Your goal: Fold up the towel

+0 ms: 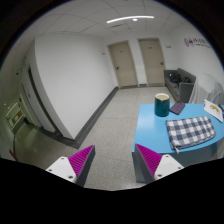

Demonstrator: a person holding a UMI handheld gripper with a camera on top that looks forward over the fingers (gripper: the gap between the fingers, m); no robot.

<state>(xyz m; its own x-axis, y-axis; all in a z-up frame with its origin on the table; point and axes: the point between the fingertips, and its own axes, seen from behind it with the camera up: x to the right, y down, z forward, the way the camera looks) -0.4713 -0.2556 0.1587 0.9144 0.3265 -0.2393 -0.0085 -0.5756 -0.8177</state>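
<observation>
A blue-and-white checked towel (190,130) lies folded flat on a light blue table (158,129), to the right of and beyond my fingers. My gripper (113,158) is open and empty, held above the grey floor to the left of the table. Its two magenta pads (82,160) stand wide apart with nothing between them. The towel is well clear of both fingers.
A green-and-white cup (162,102) and a small dark object (177,107) stand on the table behind the towel. A white object (213,107) is at the table's far right. A white wall panel (62,85) runs along the left. Two doors (137,60) close the corridor's far end.
</observation>
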